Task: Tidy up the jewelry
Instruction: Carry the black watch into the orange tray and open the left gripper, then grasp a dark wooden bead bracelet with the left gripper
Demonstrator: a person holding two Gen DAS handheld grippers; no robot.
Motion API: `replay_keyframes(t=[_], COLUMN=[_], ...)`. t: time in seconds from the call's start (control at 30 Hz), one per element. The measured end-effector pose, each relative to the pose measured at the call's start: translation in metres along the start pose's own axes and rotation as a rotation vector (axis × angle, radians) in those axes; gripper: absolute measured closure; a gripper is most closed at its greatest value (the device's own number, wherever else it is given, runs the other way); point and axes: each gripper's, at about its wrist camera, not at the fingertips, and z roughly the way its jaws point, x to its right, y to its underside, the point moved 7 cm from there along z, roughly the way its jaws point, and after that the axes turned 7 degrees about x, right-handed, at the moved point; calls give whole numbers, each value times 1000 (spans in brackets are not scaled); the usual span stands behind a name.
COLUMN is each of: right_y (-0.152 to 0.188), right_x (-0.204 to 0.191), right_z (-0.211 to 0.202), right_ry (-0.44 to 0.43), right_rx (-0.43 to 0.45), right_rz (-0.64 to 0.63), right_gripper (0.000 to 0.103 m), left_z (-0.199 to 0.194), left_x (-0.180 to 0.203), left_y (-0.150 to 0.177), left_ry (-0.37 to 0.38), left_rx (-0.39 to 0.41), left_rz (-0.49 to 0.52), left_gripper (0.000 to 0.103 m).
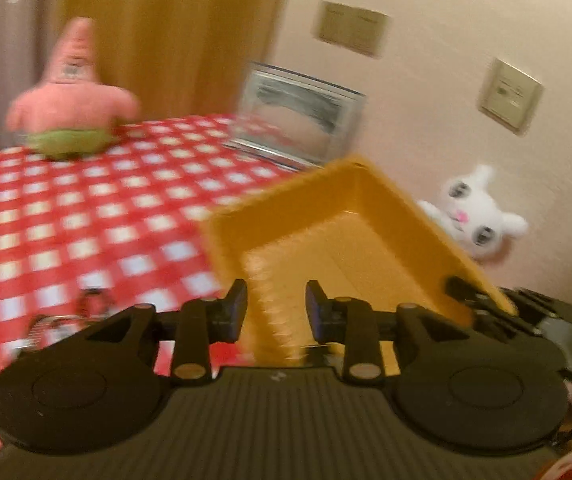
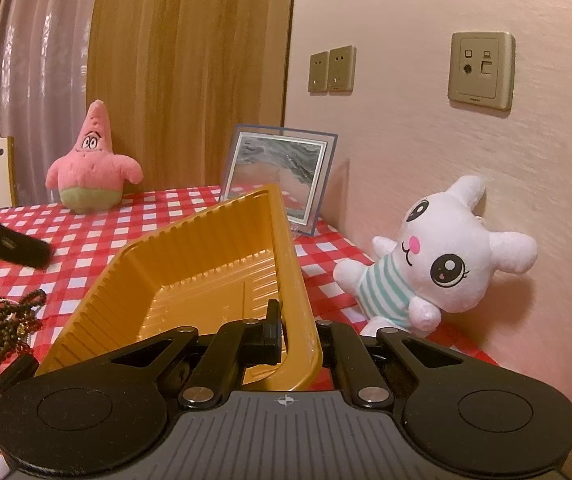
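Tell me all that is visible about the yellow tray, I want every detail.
The yellow tray is a shallow rectangular dish of thin, glossy plastic with ribbed walls, a ridged floor and a flat rim. It is empty and tilted, lifted off the checked tablecloth. The right gripper is shut on its near rim. The left gripper straddles another wall with its jaws apart; the blurred picture does not show contact there.
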Motion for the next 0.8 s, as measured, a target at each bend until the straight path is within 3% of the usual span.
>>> replay_keyframes(t=[0.17,0.33,0.63,0.8], right_y=[0,0,0,0], right_x=[3,12,21,22], right_z=[-2,-7,-20,-26], right_ry=[8,25,39,43], right_rx=[3,-1,-13,-15], right_rz=[-8,-14,-30,-33], right_gripper=[98,98,98,98], left_z=[-34,-57,-61,-53], left_x=[-59,-91,-80,-68], left_y=[12,42,95,108], left_ry=[-182,-273,-228,-190], left_rx=[-17,-81,-181,-207], left_rz=[2,-19,-26,5], left_gripper=[73,73,73,73])
